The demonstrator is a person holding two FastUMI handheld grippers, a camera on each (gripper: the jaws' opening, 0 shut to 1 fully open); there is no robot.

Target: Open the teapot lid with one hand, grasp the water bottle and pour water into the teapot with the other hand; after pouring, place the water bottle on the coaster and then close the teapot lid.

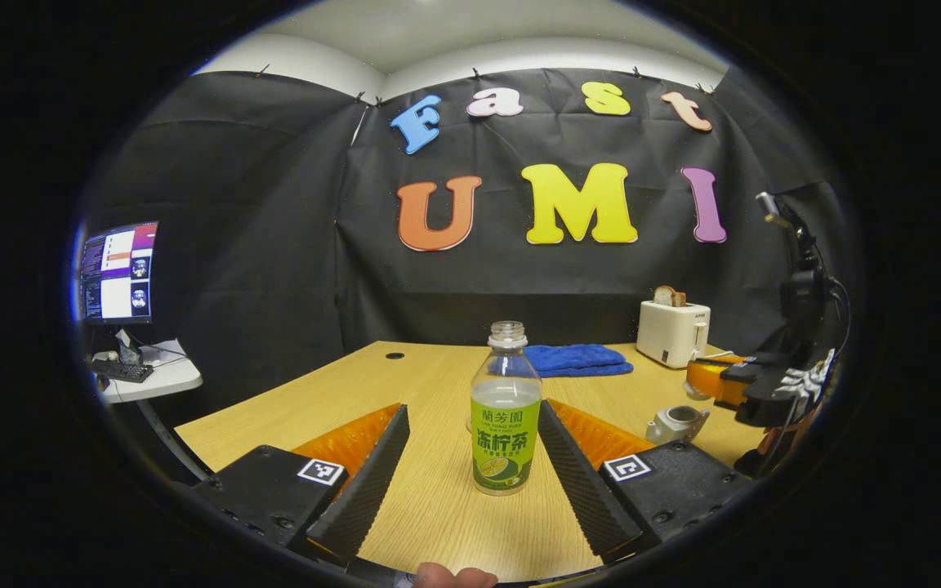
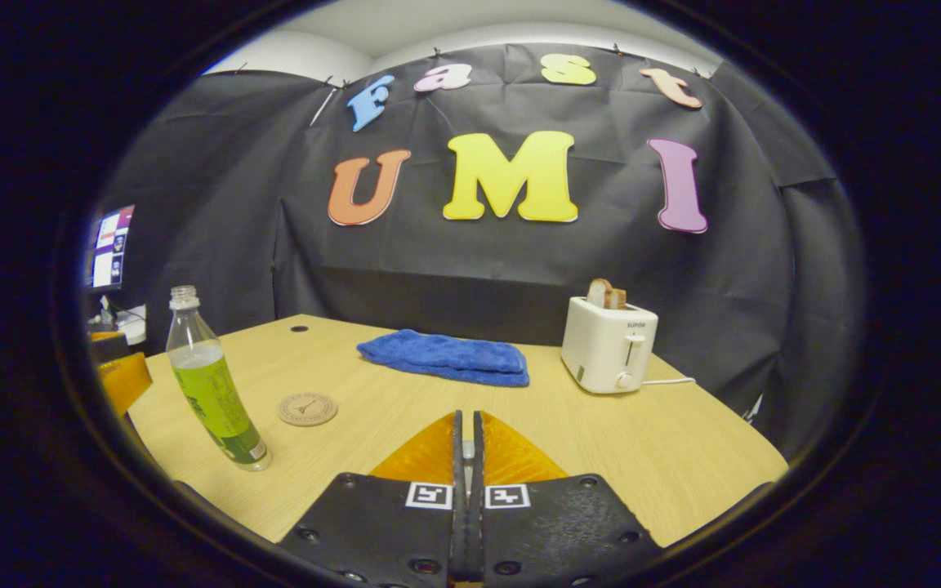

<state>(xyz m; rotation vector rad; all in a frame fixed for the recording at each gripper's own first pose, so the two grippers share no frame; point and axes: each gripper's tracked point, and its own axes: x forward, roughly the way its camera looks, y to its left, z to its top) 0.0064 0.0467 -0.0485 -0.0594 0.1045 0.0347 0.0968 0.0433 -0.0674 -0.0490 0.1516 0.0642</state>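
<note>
Left gripper (image 1: 470, 457) set wide around the water bottle (image 1: 506, 408); right gripper (image 2: 467, 445) pinched on something small, well clear of the table.

From the left: in the left gripper view the uncapped, label-wrapped bottle stands upright on the wooden table (image 1: 340, 392) between the spread fingers, neither of which seems to touch it. To its right sits the white teapot (image 1: 675, 423) with its mouth open, just beside the far gripper; behind it lie a blue towel (image 1: 577, 359) and a toaster (image 1: 673, 331). In the right gripper view the round coaster (image 2: 307, 408) lies just right of the bottle; the fingers are nearly together, gripping a small pale thing, probably the lid's knob. The bottle is about two-thirds full, so moderately heavy, thin-walled and squeezable; with no cap, a hard squeeze could spill. The labelled mid-body looks the safest hold.
</note>
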